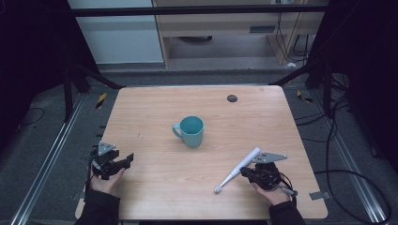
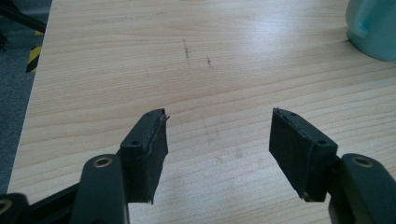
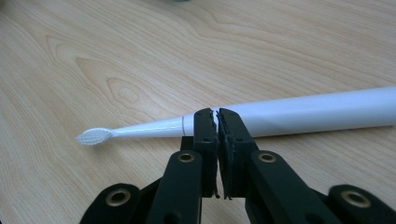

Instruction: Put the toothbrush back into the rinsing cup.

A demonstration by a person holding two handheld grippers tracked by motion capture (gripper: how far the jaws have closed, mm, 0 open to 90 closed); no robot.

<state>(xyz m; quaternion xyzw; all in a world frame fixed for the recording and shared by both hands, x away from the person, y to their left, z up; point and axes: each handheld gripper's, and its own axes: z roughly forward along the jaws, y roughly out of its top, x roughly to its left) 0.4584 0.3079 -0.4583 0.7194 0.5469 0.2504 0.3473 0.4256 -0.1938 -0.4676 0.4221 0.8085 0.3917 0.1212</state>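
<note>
- Near the bench's point(image 1: 141, 112) front right corner, the right gripper point(image 3: 217, 114) has its jaws pressed together, their tips just in front of the white electric toothbrush point(image 1: 237, 169) (nothing is caught between them).
- The toothbrush lies flat on the wood, bristle head towards the front edge, handle angling back and right.
- Near the front left corner, the left gripper point(image 2: 219, 133) hovers with jaws spread wide over bare wood.
- Farther back, at mid-bench, a teal mug point(image 1: 190, 131) stands upright, handle to the left.
- A dark round spot point(image 1: 232, 98) sits near the far edge.
</note>
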